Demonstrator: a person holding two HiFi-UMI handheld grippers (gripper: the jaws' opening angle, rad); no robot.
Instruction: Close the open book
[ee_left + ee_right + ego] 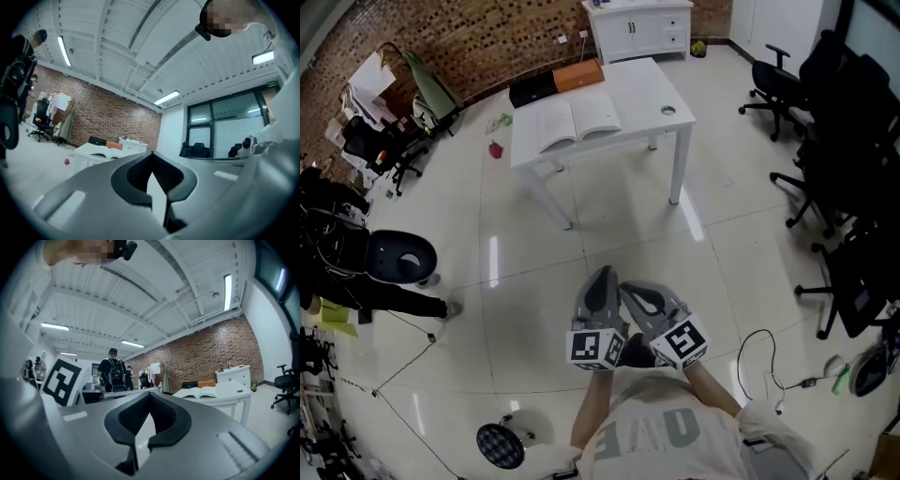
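Observation:
The open book point(579, 122) lies flat on the white table point(647, 89) far ahead of me, with its pages facing up. It also shows small in the left gripper view as the book point(107, 149) and in the right gripper view as the book point(204, 391). Both grippers are held close to my body, well short of the table. My left gripper point(605, 273) has its jaw tips together with nothing between them, as the left gripper point(151, 153) shows. Next to it, my right gripper point(626, 288) is likewise shut and empty, seen as the right gripper point(150, 393).
A black box and an orange box point(555, 84) sit at the table's back edge, and a small round thing point(667, 110) near its right corner. Black office chairs point(834, 94) line the right side. A white cabinet point(639, 28) stands behind. A cable point(759, 361) lies on the floor. People point(115, 373) stand far off.

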